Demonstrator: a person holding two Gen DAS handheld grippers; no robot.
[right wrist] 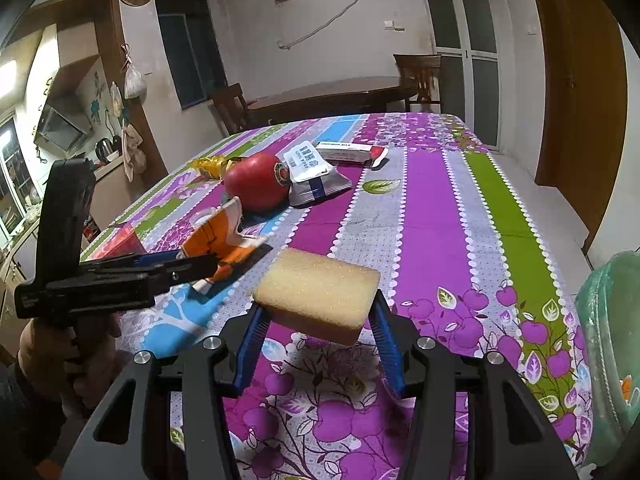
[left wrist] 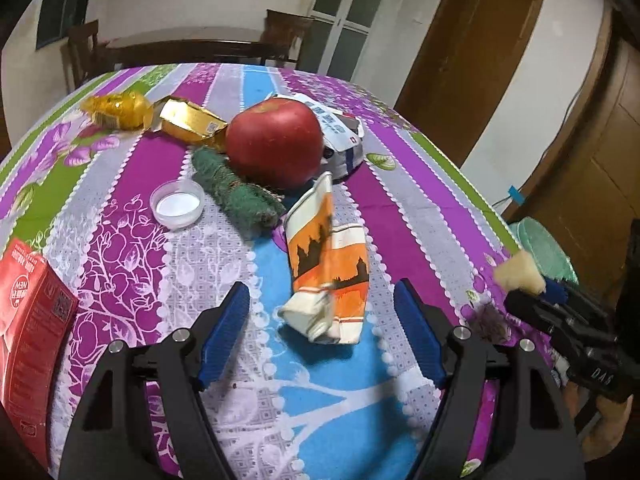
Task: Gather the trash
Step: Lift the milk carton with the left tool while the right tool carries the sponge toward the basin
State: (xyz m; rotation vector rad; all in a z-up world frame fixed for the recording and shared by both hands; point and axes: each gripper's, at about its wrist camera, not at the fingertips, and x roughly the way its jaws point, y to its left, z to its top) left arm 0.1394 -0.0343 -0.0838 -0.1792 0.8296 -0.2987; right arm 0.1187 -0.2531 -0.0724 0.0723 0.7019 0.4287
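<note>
My left gripper (left wrist: 322, 306) is open, its blue pads on either side of a crumpled orange-and-white carton (left wrist: 330, 268) that lies on the tablecloth; the same carton (right wrist: 218, 240) shows in the right wrist view. My right gripper (right wrist: 318, 314) is shut on a yellow sponge (right wrist: 318, 290) and holds it above the cloth; the sponge also shows at the table's right edge in the left wrist view (left wrist: 520, 272). Other litter: a gold wrapper (left wrist: 192, 122), a yellow wrapper (left wrist: 118, 110), a white-blue packet (left wrist: 340, 132), a white lid (left wrist: 177, 203).
A red apple (left wrist: 276, 144) and a green scrubber (left wrist: 236, 194) sit mid-table. A red box (left wrist: 30, 332) lies at the left edge. A green bin (right wrist: 612, 348) stands beside the table's right edge. A white-red box (right wrist: 352, 152) lies farther back.
</note>
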